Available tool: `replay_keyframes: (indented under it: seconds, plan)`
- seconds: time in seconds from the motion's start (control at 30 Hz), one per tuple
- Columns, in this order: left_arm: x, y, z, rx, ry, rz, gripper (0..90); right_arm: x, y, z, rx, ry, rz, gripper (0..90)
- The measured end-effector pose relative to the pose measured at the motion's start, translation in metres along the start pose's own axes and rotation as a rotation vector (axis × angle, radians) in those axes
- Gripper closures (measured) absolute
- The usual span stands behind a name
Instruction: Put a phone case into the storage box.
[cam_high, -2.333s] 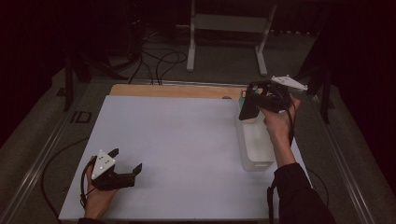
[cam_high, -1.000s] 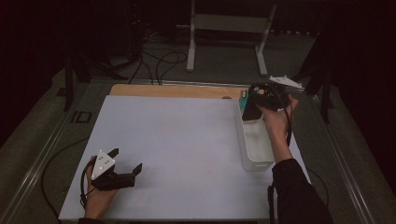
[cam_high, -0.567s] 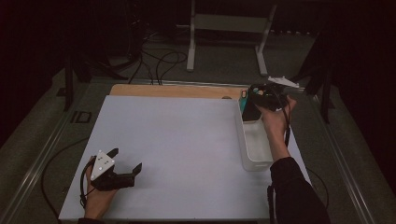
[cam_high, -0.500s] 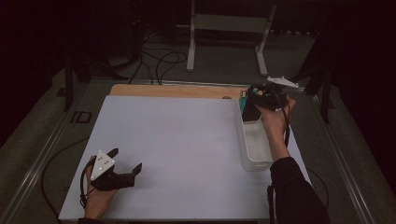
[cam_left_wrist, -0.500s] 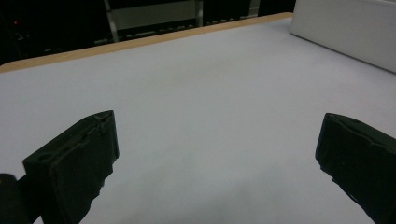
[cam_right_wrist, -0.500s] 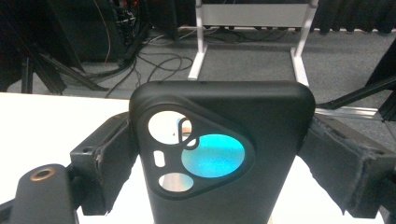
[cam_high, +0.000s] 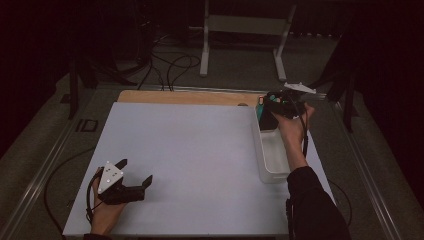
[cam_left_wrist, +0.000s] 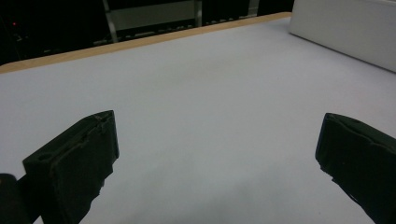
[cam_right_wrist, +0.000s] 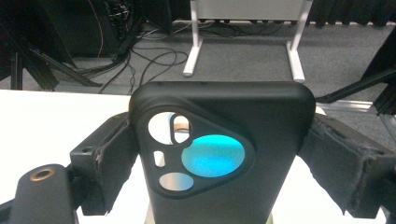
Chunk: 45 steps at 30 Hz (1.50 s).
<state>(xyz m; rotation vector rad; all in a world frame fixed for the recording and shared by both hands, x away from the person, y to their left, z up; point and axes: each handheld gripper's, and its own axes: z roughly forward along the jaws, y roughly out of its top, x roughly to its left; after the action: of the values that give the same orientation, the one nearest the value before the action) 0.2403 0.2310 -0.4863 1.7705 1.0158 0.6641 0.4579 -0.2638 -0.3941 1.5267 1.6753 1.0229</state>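
Note:
A black phone case (cam_right_wrist: 261, 107) with a three-cornered camera cutout stands upright between the jaws of my right gripper (cam_right_wrist: 222, 140), which is shut on its sides. A teal patch shows through the cutout. From above, that right gripper (cam_high: 270, 114) holds the phone case (cam_high: 267, 121) over the far end of a pale plastic bin (cam_high: 274, 175). My left gripper (cam_high: 136, 171) rests on the white table at the near left. It stands open, and the left gripper (cam_left_wrist: 217, 163) has only bare table between its jaws.
A wooden strip (cam_high: 185, 97) runs along the table's far edge, and the bin (cam_left_wrist: 345, 32) sits by the right edge. Beyond the table, cables (cam_high: 165, 65) and a white stand (cam_high: 245, 25) are on the dark floor.
The right hand has shifted slightly over the bin's far end with the phone case, and a teal spot now shows beside it. The left gripper has not moved.

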Motion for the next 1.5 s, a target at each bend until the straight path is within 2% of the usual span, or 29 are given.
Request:
replay_keyframes:
  seconds: [0.6,1.13,1.5]
  plan:
    - [0.000,0.000,0.000,0.003,0.001,0.000,0.1,0.004,-0.006,0.014,0.034,-0.016,-0.014,13.0]
    - [0.000,0.000,0.000,-0.001,-0.002,-0.006,0.1,0.010,-0.014,0.030,0.066,-0.055,-0.038,12.8]
    - [0.001,-0.001,-0.001,0.000,-0.003,-0.006,0.1,0.010,-0.016,0.040,0.059,-0.056,-0.023,12.5]
